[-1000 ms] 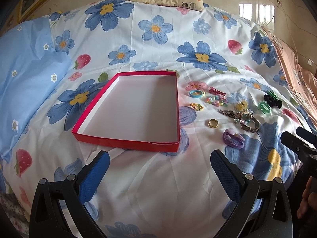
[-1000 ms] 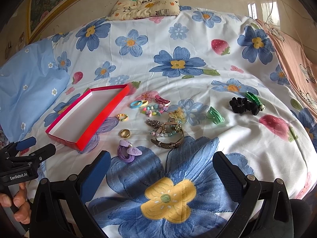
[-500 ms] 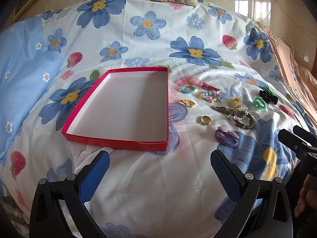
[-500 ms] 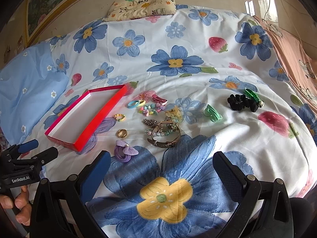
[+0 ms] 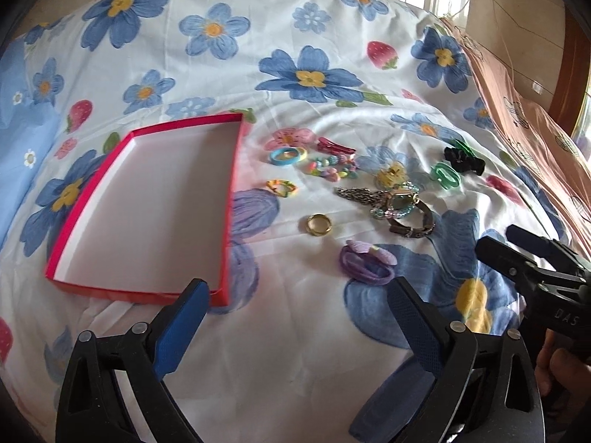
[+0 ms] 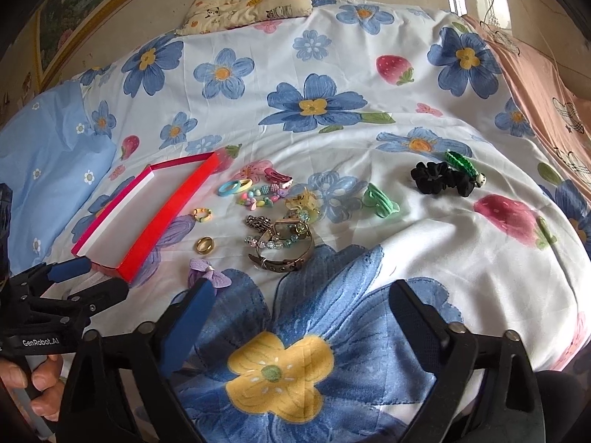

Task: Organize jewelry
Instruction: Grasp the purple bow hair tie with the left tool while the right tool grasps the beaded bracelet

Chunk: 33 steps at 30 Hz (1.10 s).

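Red card forms the shallow box (image 5: pixel 147 214), seen ahead-left of the left gripper (image 5: pixel 295 302). The jewelry cluster (image 6: pixel 273 221) is spread ahead of the right gripper (image 6: pixel 299 302). Both jaws are closing, widely parted, with nothing between.

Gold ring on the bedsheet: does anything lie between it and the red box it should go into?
Nothing visible does. The gold ring lies alone on bare sheet, and only sheet separates it from the red box, whose low wall is the sole thing to clear. The purple hair tie lies nearer the camera, off that path.
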Available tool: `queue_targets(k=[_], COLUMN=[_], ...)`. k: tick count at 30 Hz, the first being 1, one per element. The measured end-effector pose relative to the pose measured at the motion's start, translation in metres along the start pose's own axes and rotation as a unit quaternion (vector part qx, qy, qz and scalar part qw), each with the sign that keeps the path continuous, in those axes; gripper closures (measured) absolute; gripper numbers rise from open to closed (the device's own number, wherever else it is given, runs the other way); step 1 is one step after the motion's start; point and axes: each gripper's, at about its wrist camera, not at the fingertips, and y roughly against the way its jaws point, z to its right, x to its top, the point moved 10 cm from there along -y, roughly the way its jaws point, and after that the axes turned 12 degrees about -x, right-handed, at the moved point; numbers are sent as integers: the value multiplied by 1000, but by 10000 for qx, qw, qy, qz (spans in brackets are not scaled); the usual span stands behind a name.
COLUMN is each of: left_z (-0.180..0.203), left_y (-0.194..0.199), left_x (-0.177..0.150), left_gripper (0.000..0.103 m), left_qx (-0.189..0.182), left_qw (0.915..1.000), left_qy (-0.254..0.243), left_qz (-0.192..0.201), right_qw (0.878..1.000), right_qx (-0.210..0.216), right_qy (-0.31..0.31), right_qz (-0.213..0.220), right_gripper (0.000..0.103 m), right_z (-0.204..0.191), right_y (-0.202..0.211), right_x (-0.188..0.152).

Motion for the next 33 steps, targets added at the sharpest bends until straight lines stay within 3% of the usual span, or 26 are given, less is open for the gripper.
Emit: queue_targets(k=[9, 13, 18, 21, 27, 29, 31, 33], left_z=[6, 8, 9, 11, 13, 16, 19, 20], left_y=[-35, -52, -69, -77, -90, -91, -92, -92], left_x=[14, 17, 19, 17, 15, 15, 15, 14], left_gripper=[15, 18, 19, 24, 43, 59, 71, 79], left_qx=[-193, -268, -357, -429, -664, -782, -911, -959], left_qw=[9996, 9992, 9985, 9979, 9958, 9948, 9935, 9930], left_qy=[-74, -76, -43, -35, 14, -3, -38, -79], left_qz=[-187, -296, -413, -490, -629, -656, -680, -688], right_qw=[9988, 9981, 9981, 9974, 9953, 9948, 9944, 9946], right_qx=[291, 346, 319, 418, 605, 618, 639, 633], right_qy=[-75, -42, -94, -166, -110, -94, -102, -73], right_qz=[-382, -507, -514, -568, -754, -805, -833, -815], right_gripper=[51, 60, 60, 67, 72, 76, 89, 91], right_z=[-1, -3, 4, 4, -11, -15, -16, -17], right_y=[-33, -47, -58, -66, -86, -94, -98, -100], right_x=[10, 16, 28, 35, 37, 37, 37, 38])
